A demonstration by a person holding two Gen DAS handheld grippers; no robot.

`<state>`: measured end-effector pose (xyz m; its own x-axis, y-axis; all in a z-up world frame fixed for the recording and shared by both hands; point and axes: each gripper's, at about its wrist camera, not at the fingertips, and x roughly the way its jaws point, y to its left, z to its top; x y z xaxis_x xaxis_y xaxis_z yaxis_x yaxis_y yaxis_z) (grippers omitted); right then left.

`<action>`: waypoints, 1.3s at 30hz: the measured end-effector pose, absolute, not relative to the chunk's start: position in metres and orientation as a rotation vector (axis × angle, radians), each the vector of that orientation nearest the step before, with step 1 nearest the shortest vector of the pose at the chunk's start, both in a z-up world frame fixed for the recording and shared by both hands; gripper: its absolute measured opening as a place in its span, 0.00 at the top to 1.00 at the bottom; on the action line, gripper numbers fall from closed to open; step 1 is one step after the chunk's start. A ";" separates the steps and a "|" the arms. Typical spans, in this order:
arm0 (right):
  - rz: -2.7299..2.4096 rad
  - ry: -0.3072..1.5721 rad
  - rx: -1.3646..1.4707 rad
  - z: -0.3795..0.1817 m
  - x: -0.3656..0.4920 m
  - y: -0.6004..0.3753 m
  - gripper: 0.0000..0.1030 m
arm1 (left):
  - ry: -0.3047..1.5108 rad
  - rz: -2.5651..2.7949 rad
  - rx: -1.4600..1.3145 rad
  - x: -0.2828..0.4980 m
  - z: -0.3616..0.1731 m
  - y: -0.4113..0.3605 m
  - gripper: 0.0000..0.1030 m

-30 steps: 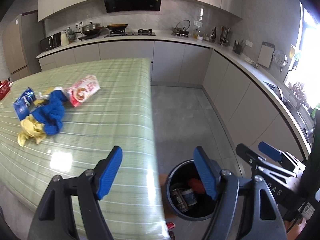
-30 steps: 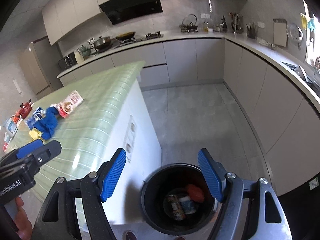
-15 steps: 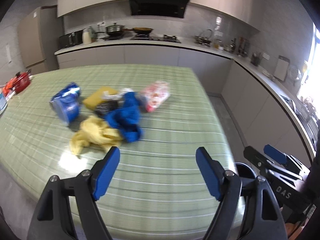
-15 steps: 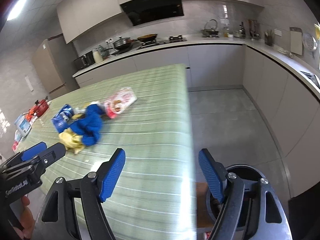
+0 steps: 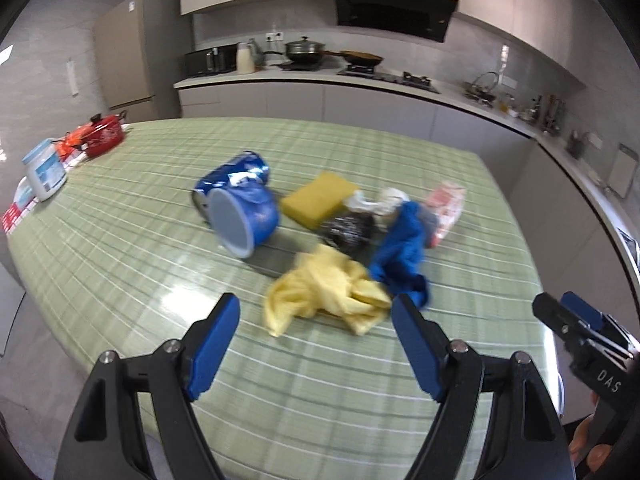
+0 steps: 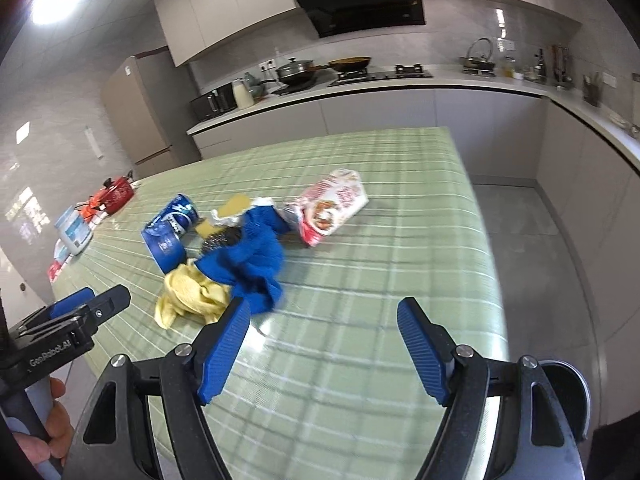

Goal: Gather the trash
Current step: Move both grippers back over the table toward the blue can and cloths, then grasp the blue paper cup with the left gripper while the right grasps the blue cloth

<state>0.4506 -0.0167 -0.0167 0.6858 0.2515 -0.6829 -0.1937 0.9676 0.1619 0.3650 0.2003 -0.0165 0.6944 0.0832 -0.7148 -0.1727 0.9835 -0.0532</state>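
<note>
Left wrist view: the left hand-held gripper hovers with jaws parted and empty over the green-striped desk. A trash pile lies mid-desk: a blue can on its side, long axis running near to far, base end toward the camera; right of it a snack packet. The right hand-held gripper is likewise spread and empty.

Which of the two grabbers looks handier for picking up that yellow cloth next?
Probably the left gripper. In its own view the yellow cloth lies just ahead between its open fingers. From the right gripper, the cloth sits off beyond its left finger, with the blue cloth nearer.
</note>
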 end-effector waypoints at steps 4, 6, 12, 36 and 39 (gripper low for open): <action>0.269 0.798 0.070 -0.025 0.470 0.005 0.24 | 0.795 0.168 -0.128 0.376 -0.021 0.224 0.23; 0.272 0.807 0.068 -0.028 0.477 0.013 0.24 | 0.796 0.167 -0.124 0.383 -0.023 0.237 0.23; 0.230 0.803 0.074 -0.034 0.502 0.048 0.22 | 0.799 0.115 -0.096 0.421 -0.028 0.281 0.23; 0.004 0.907 0.165 -0.084 0.569 0.107 0.20 | 0.937 -0.168 0.033 0.507 -0.068 0.311 0.20; 0.007 0.933 0.179 -0.093 0.574 0.105 0.20 | 0.943 -0.178 0.026 0.504 -0.069 0.311 0.20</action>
